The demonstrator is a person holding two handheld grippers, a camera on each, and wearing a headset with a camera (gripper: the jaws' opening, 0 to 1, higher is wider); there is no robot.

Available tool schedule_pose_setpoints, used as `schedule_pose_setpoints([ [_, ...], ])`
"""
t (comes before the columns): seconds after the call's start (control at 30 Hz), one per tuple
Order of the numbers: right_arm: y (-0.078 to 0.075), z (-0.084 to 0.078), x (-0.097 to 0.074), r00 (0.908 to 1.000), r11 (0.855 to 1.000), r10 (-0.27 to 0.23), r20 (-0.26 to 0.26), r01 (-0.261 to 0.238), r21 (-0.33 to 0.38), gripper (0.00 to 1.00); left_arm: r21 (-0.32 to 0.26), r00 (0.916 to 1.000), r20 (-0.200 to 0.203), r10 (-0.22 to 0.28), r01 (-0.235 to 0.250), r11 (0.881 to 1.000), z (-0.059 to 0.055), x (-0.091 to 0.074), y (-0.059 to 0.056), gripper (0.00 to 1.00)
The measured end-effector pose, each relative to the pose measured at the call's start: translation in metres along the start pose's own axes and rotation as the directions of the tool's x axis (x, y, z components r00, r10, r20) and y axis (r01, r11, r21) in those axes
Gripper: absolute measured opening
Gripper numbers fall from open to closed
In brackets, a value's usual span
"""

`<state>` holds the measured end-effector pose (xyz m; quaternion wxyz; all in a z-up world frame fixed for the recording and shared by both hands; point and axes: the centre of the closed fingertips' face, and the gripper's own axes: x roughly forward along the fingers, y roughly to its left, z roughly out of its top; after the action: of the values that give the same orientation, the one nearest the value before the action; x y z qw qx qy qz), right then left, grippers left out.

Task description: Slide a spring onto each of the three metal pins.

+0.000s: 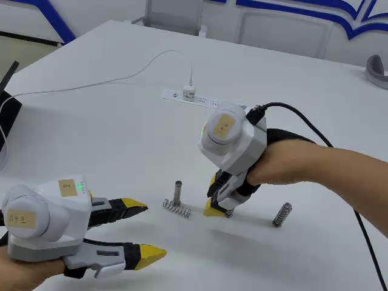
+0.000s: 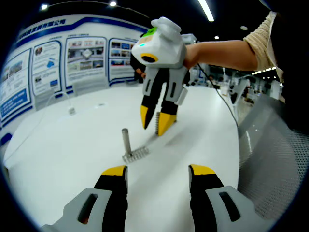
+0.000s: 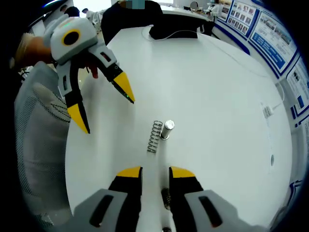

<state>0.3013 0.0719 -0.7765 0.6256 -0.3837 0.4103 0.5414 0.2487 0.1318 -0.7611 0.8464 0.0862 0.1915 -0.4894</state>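
A bare metal pin (image 1: 178,191) (image 2: 125,141) (image 3: 168,128) stands upright mid-table. At its foot lies a loose spring (image 1: 176,208) (image 2: 136,154) (image 3: 154,137). My right gripper (image 1: 214,195) (image 2: 154,121) (image 3: 155,174) points down just right of that pin, its jaws a narrow gap apart. A second spring on a pin (image 1: 228,212) (image 3: 166,195) stands between them, close to one jaw. Further right a third pin wears a spring (image 1: 282,214). My left gripper (image 1: 144,229) (image 2: 158,171) (image 3: 105,107) hovers wide open and holds nothing, left of the bare pin.
A white power strip with a plugged charger (image 1: 189,94) and its cable lie further back on the white table (image 1: 121,145). A black object (image 1: 6,115) sits at the left edge. The right gripper's black cord (image 1: 339,157) trails over the person's arm.
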Motion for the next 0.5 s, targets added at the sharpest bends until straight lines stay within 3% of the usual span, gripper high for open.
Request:
schedule_pose_setpoints([
  [0.5, 0.002, 0.015, 0.019, 0.9994, 0.999, 0.014, 0.031, -0.015, 0.038, 0.22, -0.008, 1.0000, 0.002, 0.005, -0.005, 1.000, -0.003, -0.002, 0.003, 0.51],
])
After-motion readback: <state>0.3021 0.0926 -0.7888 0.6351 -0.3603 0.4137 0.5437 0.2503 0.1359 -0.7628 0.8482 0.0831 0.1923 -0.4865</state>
